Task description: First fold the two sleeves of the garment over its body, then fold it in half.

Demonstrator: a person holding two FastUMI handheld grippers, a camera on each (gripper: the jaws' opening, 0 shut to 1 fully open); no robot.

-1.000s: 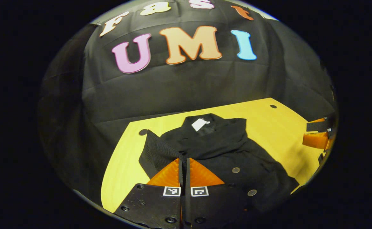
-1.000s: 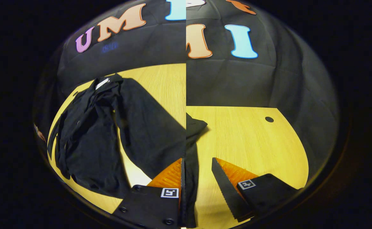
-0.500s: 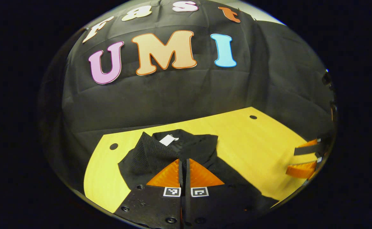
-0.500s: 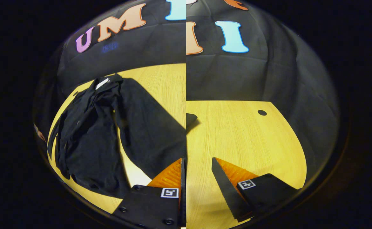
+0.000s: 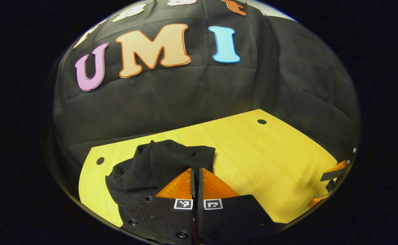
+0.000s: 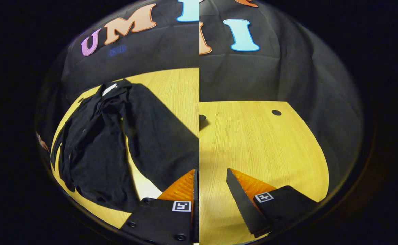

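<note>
the left gripper (image 5: pixel 196 172) pinches a ribbed fold of the black garment (image 5: pixel 158 163), bunched by the table's (image 5: pixel 260 156) left back edge. the right gripper (image 6: pixel 212 183) hangs open over bare wood, table to its right open.

I see a yellow wood-grain table (image 5: pixel 253 149) with dark round holes near its far corners (image 5: pixel 262 121). A crumpled black garment (image 5: pixel 158 163) lies on it toward nine o'clock.
</note>
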